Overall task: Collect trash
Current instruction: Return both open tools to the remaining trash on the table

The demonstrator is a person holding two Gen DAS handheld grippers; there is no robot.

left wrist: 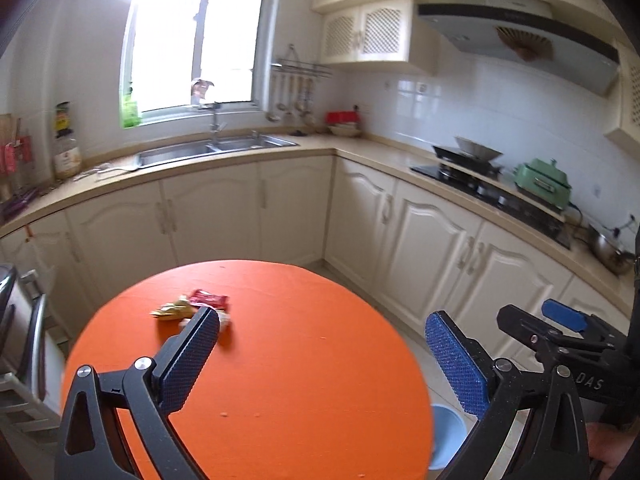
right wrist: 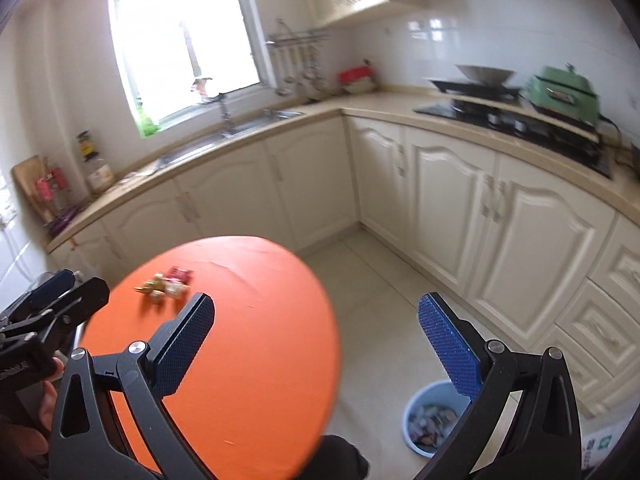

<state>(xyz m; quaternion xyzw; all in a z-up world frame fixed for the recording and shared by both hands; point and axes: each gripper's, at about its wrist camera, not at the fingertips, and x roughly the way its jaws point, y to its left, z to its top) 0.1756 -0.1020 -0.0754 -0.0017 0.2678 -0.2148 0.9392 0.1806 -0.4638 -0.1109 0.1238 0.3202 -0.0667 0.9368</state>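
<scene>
A round orange table point(left wrist: 280, 360) holds a small pile of wrappers: a red one point(left wrist: 210, 299), a yellow one point(left wrist: 173, 309) and a pale one partly hidden behind my left finger. The pile also shows in the right wrist view point(right wrist: 166, 283). My left gripper point(left wrist: 322, 326) is open and empty above the table, short of the pile. My right gripper point(right wrist: 316, 312) is open and empty over the table's right edge. A light blue bin point(right wrist: 430, 418) with trash inside stands on the floor right of the table; its rim shows in the left wrist view point(left wrist: 448, 436).
Cream cabinets run along the back and right, with a sink point(left wrist: 212, 148), a stove point(left wrist: 472, 178) and a green appliance point(left wrist: 542, 184) on the counter. A metal rack point(left wrist: 24, 320) stands left of the table. The tiled floor point(right wrist: 376, 292) lies between table and cabinets.
</scene>
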